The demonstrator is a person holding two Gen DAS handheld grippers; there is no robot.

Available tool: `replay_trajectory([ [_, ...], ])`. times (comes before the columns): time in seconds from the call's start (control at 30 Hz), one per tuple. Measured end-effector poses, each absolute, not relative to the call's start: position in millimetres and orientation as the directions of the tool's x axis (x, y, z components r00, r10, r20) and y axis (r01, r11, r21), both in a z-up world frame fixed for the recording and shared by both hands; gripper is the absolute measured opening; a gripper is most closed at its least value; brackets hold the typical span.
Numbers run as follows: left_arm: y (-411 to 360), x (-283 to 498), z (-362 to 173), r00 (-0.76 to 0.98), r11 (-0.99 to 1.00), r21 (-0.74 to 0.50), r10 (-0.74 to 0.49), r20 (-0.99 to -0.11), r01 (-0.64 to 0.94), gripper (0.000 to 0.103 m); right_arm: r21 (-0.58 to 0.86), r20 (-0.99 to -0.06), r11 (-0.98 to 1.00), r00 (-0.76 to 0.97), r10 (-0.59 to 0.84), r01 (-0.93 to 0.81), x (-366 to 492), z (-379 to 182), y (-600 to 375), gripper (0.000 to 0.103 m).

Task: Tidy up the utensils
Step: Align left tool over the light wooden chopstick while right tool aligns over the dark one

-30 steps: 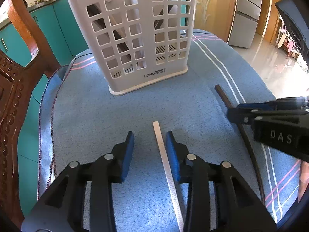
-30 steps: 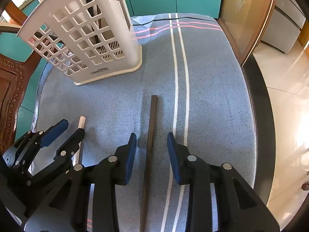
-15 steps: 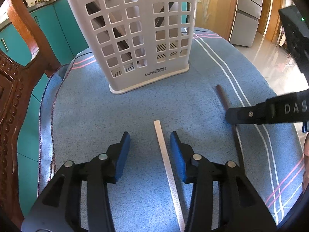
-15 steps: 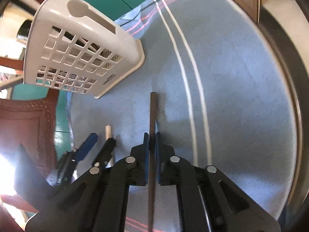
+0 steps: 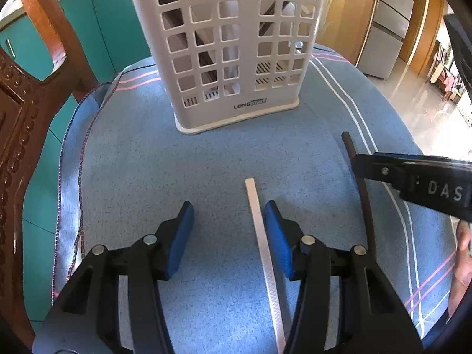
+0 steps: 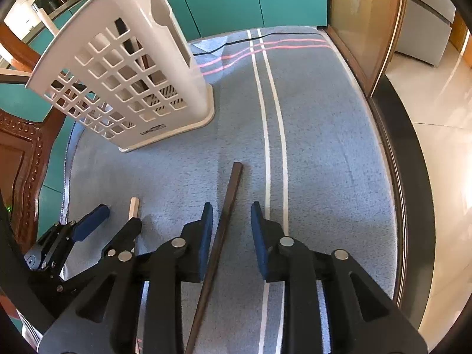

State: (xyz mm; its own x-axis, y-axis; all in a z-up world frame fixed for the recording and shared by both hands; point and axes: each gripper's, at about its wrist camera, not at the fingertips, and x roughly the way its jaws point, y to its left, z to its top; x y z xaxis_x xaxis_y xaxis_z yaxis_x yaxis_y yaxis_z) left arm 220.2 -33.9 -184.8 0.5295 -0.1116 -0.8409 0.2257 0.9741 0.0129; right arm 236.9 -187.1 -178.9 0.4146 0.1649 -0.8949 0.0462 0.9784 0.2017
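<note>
A white slotted utensil holder (image 5: 230, 50) stands on the blue cloth at the far side; it also shows in the right wrist view (image 6: 126, 79), with dark sticks inside. A pale chopstick (image 5: 262, 244) lies on the cloth between my left gripper's (image 5: 228, 221) open fingers, close to the right finger. Its tip shows in the right wrist view (image 6: 133, 208). A dark chopstick (image 6: 221, 230) lies on the cloth between my right gripper's (image 6: 231, 221) open fingers, nearer the left one. It also shows in the left wrist view (image 5: 358, 177).
A blue striped cloth (image 6: 309, 147) covers the round table. A carved wooden chair (image 5: 20, 124) stands at the left. The table's dark edge (image 6: 413, 206) drops to the tiled floor on the right. Teal cabinets stand behind.
My right gripper was shut on the dark chopstick half a second ago and has now opened; the chopstick lies on the cloth. My left gripper has opened wider around the pale chopstick.
</note>
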Motion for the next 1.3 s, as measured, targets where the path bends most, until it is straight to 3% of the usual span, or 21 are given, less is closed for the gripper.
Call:
replay_trajectory([
  [0.23, -41, 217, -184, 0.520, 0.966, -0.001, -0.140, -0.843, 0.258, 0.024, 0.101, -0.899, 0.994, 0.425, 0.104, -0.028, 235, -184, -171, 0.031],
  [0.27, -40, 217, -184, 0.520, 0.965, 0.000, -0.140, -0.843, 0.261, 0.020, 0.080, -0.898, 0.996, 0.430, 0.090, -0.043, 234, -184, -167, 0.028],
  [0.3, -40, 217, -184, 0.520, 0.965, 0.001, -0.140, -0.843, 0.261, 0.017, 0.074, -0.899, 0.996, 0.428, 0.092, -0.057, 234, -184, -164, 0.017],
  [0.37, -38, 218, -184, 0.519, 0.966, 0.002, -0.136, -0.844, 0.257, 0.016, 0.078, -0.901, 0.995, 0.423, 0.100, -0.070, 233, -185, -160, 0.012],
  [0.53, -33, 219, -183, 0.516, 0.970, -0.012, -0.140, -0.845, 0.244, 0.016, 0.099, -0.901, 0.994, 0.421, 0.108, -0.044, 235, -185, -166, 0.012],
  [0.6, -32, 220, -183, 0.512, 0.972, -0.025, -0.145, -0.847, 0.235, 0.026, 0.107, -0.901, 0.994, 0.421, 0.107, -0.024, 238, -185, -172, 0.012],
  [0.73, -28, 221, -183, 0.508, 0.977, -0.043, -0.145, -0.849, 0.207, 0.030, 0.172, -0.886, 0.985, 0.440, 0.145, 0.020, 242, -179, -187, 0.014],
  [0.87, -25, 221, -183, 0.510, 0.982, -0.057, -0.143, -0.848, 0.180, 0.041, 0.217, -0.865, 0.974, 0.474, 0.162, 0.065, 244, -171, -199, 0.029],
  [1.03, -27, 219, -184, 0.512, 0.984, -0.047, -0.131, -0.849, 0.173, 0.041, 0.250, -0.866, 0.964, 0.466, 0.182, 0.088, 242, -175, -202, 0.034],
  [1.3, -34, 226, -185, 0.519, 0.984, -0.027, -0.116, -0.847, 0.176, 0.043, 0.156, -0.887, 0.987, 0.445, 0.124, 0.035, 243, -183, -182, 0.034],
])
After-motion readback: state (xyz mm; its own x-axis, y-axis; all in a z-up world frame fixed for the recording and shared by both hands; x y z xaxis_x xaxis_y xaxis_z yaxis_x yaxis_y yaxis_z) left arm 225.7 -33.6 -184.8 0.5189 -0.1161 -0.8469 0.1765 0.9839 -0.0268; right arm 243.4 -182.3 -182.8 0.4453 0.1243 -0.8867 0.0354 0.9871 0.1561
